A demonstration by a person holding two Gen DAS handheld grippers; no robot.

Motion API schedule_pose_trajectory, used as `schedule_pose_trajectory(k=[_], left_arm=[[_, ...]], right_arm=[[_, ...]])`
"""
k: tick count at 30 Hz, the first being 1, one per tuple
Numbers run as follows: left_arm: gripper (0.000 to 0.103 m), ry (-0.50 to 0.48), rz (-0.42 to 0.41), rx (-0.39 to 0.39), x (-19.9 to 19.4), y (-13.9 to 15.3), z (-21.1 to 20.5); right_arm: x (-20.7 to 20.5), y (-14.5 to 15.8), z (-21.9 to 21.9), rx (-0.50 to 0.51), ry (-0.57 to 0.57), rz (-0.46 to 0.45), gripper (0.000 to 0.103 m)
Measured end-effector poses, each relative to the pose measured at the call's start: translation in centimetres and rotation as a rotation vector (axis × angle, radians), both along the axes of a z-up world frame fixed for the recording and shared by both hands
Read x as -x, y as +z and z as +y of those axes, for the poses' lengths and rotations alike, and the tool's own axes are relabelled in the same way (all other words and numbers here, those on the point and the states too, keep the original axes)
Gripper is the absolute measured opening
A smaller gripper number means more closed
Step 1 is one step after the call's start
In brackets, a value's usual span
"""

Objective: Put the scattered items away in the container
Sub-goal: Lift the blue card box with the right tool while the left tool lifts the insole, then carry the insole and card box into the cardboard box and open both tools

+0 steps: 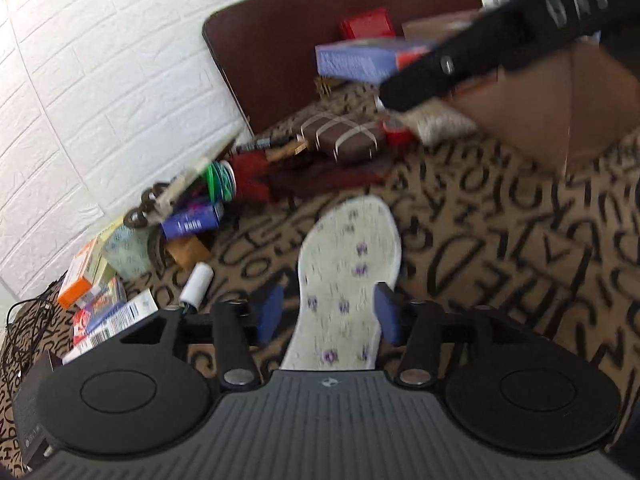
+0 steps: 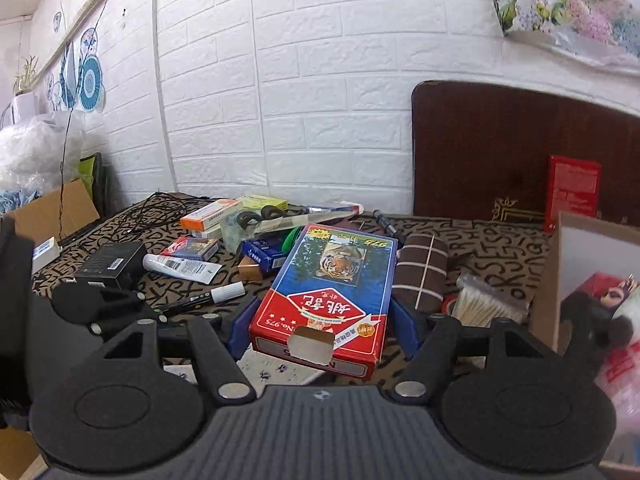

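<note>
My left gripper (image 1: 329, 313) has its blue pads on both sides of a white shoe insole (image 1: 348, 276) with purple flowers that lies on the letter-print cloth (image 1: 500, 240); the jaws look closed on it. My right gripper (image 2: 322, 322) is shut on a blue and red tiger-picture box (image 2: 328, 292) and holds it above the table. In the left wrist view the same box (image 1: 360, 60) hangs high beside the black right gripper arm (image 1: 500, 36). The cardboard container (image 2: 576, 264) stands at the right; it also shows in the left wrist view (image 1: 560, 100).
Scattered items lie along the white brick wall: an orange box (image 2: 210, 218), a black box (image 2: 110, 266), a white tube (image 2: 180, 268), a marker (image 2: 212, 296), a brown checked pouch (image 2: 420, 272), cotton swabs (image 2: 486, 304). A red box (image 2: 572, 192) leans on the dark headboard (image 2: 500, 152).
</note>
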State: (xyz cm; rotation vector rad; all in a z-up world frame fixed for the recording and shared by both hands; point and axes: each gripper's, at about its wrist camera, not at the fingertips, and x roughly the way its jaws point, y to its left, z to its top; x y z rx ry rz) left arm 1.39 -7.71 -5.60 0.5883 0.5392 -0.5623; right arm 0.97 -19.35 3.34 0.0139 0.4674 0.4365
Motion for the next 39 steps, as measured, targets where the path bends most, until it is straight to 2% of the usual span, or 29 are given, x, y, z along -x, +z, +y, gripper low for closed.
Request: schedule_pose_trajectory(k=[1,2,3,4,5,6,7,8,9,11,17,25,31,39], left_arm=[[0.085,0.0,0.002,-0.024,-0.1,-0.7,-0.2],[0.09,0.003,-0.023,-0.024,-0.1,-1.2,-0.3],[0.091,0.01,-0.032,-0.012,-0.3,-1.4,-0.3],[0.084,0.011,-0.009,0.016,-0.8,-1.4,-0.1],[0.053,0.002,0.042,0.062,-1.4,-1.2,0.3],[0.041,-0.014,0.104,0.114,-2.0,-0.9,0.8],[0.024,-0.027,0.125,0.137,-2.1,-0.5,0.9],[0.013,-0.044,0.111,0.128,-1.8,-0.3,0.5],[0.013,-0.051,0.082,0.12,-1.4,-0.2,0.1],[0.008,-0.037,0.032,0.172,-0.7,0.5,0.0],[0.005,0.057,-0.017,0.286,-1.2,3.1,1.7],[0.005,0.088,-0.077,0.379,-1.3,6.2,2.5],[0.005,0.02,-0.102,0.424,-1.9,8.1,0.1],[0.005,-0.147,-0.127,0.497,-2.9,11.8,-7.7]], right_arm=[[0.0,-0.2,0.1,-0.003,0.004,0.005,0.068],[0.0,-0.3,0.3,-0.006,0.008,0.007,0.068],[0.0,-0.3,0.4,-0.009,0.012,0.009,0.068],[0.0,-0.4,0.4,-0.012,0.014,0.01,0.068],[0.0,-0.4,0.5,-0.013,0.014,0.01,0.068],[0.1,-0.4,0.5,-0.013,0.014,0.011,0.068],[0.0,-0.4,0.5,-0.013,0.013,0.013,0.068],[0.0,-0.5,0.4,-0.014,0.012,0.013,0.068],[0.1,-0.5,0.4,-0.014,0.011,0.012,0.068],[0.1,-0.4,0.3,-0.006,0.008,0.007,0.068],[0.0,0.0,-0.2,-0.012,-0.001,-0.004,0.068],[0.2,0.8,0.0,-0.001,0.0,-0.034,0.068],[0.5,2.6,-1.1,0.001,-0.029,-0.079,0.068],[1.4,5.9,-7.0,0.042,-0.166,-0.161,0.068]])
